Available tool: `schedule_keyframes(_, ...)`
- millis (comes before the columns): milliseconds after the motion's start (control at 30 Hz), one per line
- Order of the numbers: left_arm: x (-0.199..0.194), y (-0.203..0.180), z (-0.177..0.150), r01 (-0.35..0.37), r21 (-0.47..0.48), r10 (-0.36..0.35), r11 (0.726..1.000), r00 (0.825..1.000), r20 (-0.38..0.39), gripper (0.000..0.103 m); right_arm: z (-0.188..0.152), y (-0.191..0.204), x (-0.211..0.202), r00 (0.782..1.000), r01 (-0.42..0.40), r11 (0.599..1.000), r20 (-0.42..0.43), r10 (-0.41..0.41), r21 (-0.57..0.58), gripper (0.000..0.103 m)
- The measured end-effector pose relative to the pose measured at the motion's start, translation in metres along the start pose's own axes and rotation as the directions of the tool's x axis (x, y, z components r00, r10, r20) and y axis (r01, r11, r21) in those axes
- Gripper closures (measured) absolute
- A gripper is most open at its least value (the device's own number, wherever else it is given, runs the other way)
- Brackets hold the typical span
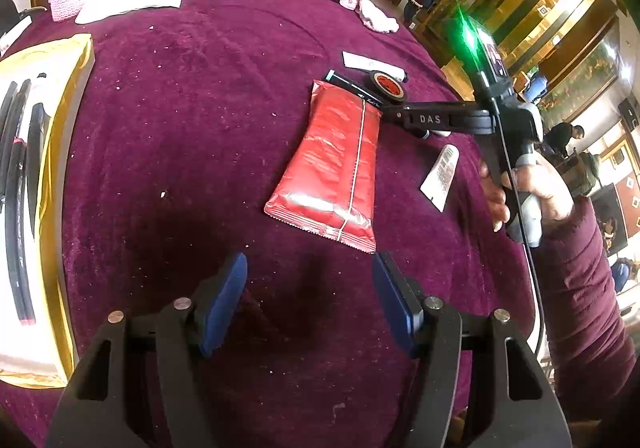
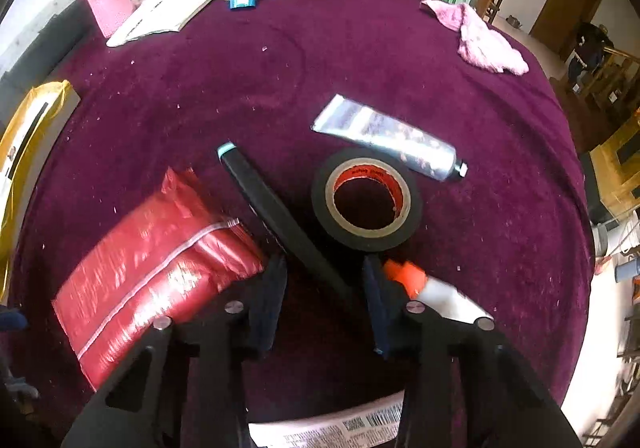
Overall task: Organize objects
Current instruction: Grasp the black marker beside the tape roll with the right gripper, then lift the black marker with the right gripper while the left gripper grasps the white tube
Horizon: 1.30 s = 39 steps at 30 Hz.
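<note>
Blue pads of the left gripper (image 1: 310,302) fill the bottom of the left wrist view, standing well apart with only the purple tablecloth (image 1: 200,108) between them; it holds nothing. Just beyond lies a red foil pouch (image 1: 332,164), flat on the cloth. At the pouch's far end a black marker (image 1: 352,85) with a teal cap sits beside a roll of black tape (image 1: 386,85). The right gripper (image 1: 390,114) reaches in from the right, held by a hand (image 1: 532,188) in a maroon sleeve, its tip at the pouch's far corner. A gold-edged box (image 1: 60,184) holding several dark pens lies at the left edge.

Seen from the right wrist, the right gripper (image 2: 325,300) has its fingers partly drawn in, and the marker's (image 2: 276,216) near end runs down between them; whether the pads press on it I cannot tell. The pouch (image 2: 152,264) lies to its left, the tape (image 2: 366,200) just beyond to the right, and a silver tube (image 2: 388,138) beyond that. A white tube with an orange cap (image 2: 406,275) lies just beside the right finger.
</note>
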<state>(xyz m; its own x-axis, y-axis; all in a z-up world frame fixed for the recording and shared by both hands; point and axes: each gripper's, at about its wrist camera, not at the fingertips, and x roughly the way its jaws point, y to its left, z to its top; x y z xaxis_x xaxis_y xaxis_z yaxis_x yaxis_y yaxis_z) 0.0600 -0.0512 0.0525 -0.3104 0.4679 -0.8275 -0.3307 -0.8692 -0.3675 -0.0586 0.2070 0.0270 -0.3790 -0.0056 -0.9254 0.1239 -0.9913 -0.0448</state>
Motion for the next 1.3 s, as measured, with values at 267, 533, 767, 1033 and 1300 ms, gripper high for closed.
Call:
schedule_keyframes(267, 0.001, -0.001, -0.002, -0.001, 0.01, 0.001, 1.0, 1.0, -0.002, 0.039, -0.011, -0.003, -0.006, 0.998, -0.059, 0.993, -0.01, 0.061, 0.102, 0.088)
schedule_keyframes(533, 0.006, -0.007, -0.001, 0.005, 0.015, -0.005, 1.0, 1.0, -0.003, 0.039, -0.054, 0.004, -0.024, 0.996, -0.078, 0.99, -0.028, 0.082, 0.116, 0.089)
schedule_keyframes(767, 0.005, -0.026, -0.005, -0.008, 0.063, 0.009, 0.998, 1.0, -0.011, 0.039, -0.029, 0.006, -0.01, 0.998, -0.037, 0.987, 0.048, 0.03, 0.157, 0.084)
schedule_keyframes(1033, 0.01, -0.054, 0.008, -0.019, 0.146, 0.02, 0.989, 1.0, -0.008, 0.039, -0.054, -0.027, -0.035, 0.962, -0.251, 0.926, 0.177, 0.207, 0.282, 0.09)
schedule_keyframes(1300, 0.063, -0.119, 0.023, 0.003, 0.3, 0.012, 0.954, 0.999, -0.05, 0.04, -0.118, -0.1, -0.085, 0.866, -0.47, 0.776, 0.389, 0.313, 0.421, 0.09)
